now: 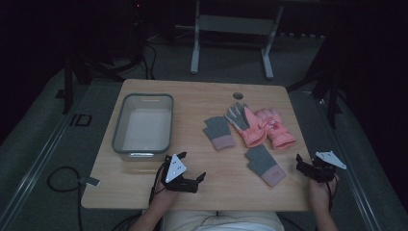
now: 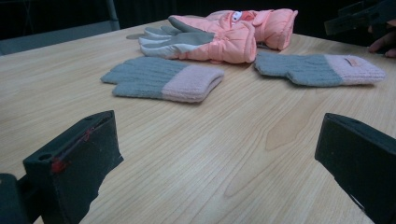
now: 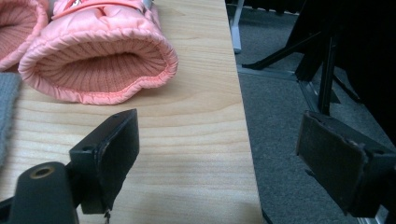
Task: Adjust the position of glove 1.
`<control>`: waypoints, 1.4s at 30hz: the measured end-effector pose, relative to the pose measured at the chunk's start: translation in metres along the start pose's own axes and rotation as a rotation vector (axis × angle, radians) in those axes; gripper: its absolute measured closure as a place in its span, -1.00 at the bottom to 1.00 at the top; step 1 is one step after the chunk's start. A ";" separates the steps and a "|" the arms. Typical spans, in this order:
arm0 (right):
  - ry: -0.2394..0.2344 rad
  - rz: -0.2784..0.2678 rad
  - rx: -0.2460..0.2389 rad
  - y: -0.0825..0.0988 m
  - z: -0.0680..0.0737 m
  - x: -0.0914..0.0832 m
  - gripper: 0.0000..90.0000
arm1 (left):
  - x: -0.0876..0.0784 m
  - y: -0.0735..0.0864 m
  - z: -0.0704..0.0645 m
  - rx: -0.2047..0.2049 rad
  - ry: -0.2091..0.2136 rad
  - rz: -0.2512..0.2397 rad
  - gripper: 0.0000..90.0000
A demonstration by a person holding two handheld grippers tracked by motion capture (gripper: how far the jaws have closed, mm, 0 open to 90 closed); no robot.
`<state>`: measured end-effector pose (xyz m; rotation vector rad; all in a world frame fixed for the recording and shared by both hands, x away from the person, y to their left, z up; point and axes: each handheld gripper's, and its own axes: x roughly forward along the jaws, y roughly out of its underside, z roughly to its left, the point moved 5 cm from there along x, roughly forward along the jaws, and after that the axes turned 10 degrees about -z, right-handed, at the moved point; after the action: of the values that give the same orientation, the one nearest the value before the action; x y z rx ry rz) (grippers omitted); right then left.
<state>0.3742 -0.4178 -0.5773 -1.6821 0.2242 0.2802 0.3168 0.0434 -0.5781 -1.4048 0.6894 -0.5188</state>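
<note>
View from above: my left gripper [image 1: 192,174] sits at the lower centre of the frame, jaws spread wide and empty; my right gripper [image 1: 308,168] sits at the lower right, at the table's [image 1: 159,187] edge, likewise released with nothing between its jaws. The work in hand appears to be gathering gloves, probably into the grey bin [image 1: 143,124] at centre left.

The nearest grey knit glove [image 1: 265,165] lies flat at lower centre-right, between the two grippers. A second grey knit glove [image 1: 219,132] lies just above and to its left. Two pink padded gloves [image 1: 262,126] lie together at centre right, one overlapping the other.

In the left gripper view the knit gloves [image 2: 163,79] sit in the upper half of the frame, limp and flat on the wood. I judge them light, soft and unbreakable, but too thin to pinch without pressing down to the table; the thicker pink ribbed cuff [image 2: 194,84] offers the best hold.

In the right gripper view a pink glove's open cuff [image 3: 100,65] gapes at the upper left. Its quilted shell looks slick and springy, so I would bite the gathered cuff rim rather than the puffy body.
</note>
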 end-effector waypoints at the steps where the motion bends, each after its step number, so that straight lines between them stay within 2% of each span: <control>1: -0.001 0.000 0.004 0.000 0.000 0.000 -0.71 | 0.000 0.000 0.000 0.003 0.001 0.001 -1.00; 6: -0.004 0.009 0.003 0.001 0.001 0.000 -0.71 | 0.000 0.000 -0.001 0.008 0.002 0.003 -1.00; 8: -0.009 0.028 0.029 0.002 0.000 -0.001 -0.71 | 0.000 0.000 -0.001 0.006 0.004 0.003 -1.00; 11: -0.004 0.027 0.039 0.001 -0.001 -0.003 -0.71 | 0.000 0.000 0.000 0.003 0.004 0.003 -1.00; 13: -0.003 0.018 0.008 -0.001 0.002 -0.005 -0.71 | 0.000 0.000 -0.001 0.004 0.005 0.001 -1.00; 16: -0.001 0.015 -0.004 -0.004 0.004 -0.007 -0.71 | 0.000 0.000 -0.001 0.007 0.007 0.001 -1.00; 23: -0.003 0.010 0.015 -0.010 0.000 -0.011 -0.71 | 0.000 0.000 0.000 0.003 0.010 -0.002 -1.00; 25: -0.001 0.000 0.017 -0.016 -0.004 -0.013 -0.71 | 0.000 0.000 -0.001 0.002 0.010 -0.003 -1.00; 30: -0.011 -0.008 -0.006 -0.026 -0.003 -0.016 -0.71 | 0.000 0.000 0.000 -0.001 0.012 -0.003 -1.00; 34: -0.040 -0.009 0.005 -0.037 0.003 -0.016 -0.71 | -0.001 0.000 0.000 -0.010 0.014 -0.006 -1.00; 39: -0.053 -0.003 -0.024 -0.054 0.013 -0.014 -0.71 | -0.001 0.000 0.000 -0.011 0.013 -0.007 -1.00; 42: -0.071 -0.003 -0.018 -0.065 0.017 -0.012 -0.71 | -0.001 0.000 0.000 -0.008 0.014 -0.006 -1.00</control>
<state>0.3821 -0.3926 -0.5147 -1.6865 0.1670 0.3401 0.3165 0.0438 -0.5778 -1.4119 0.6992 -0.5317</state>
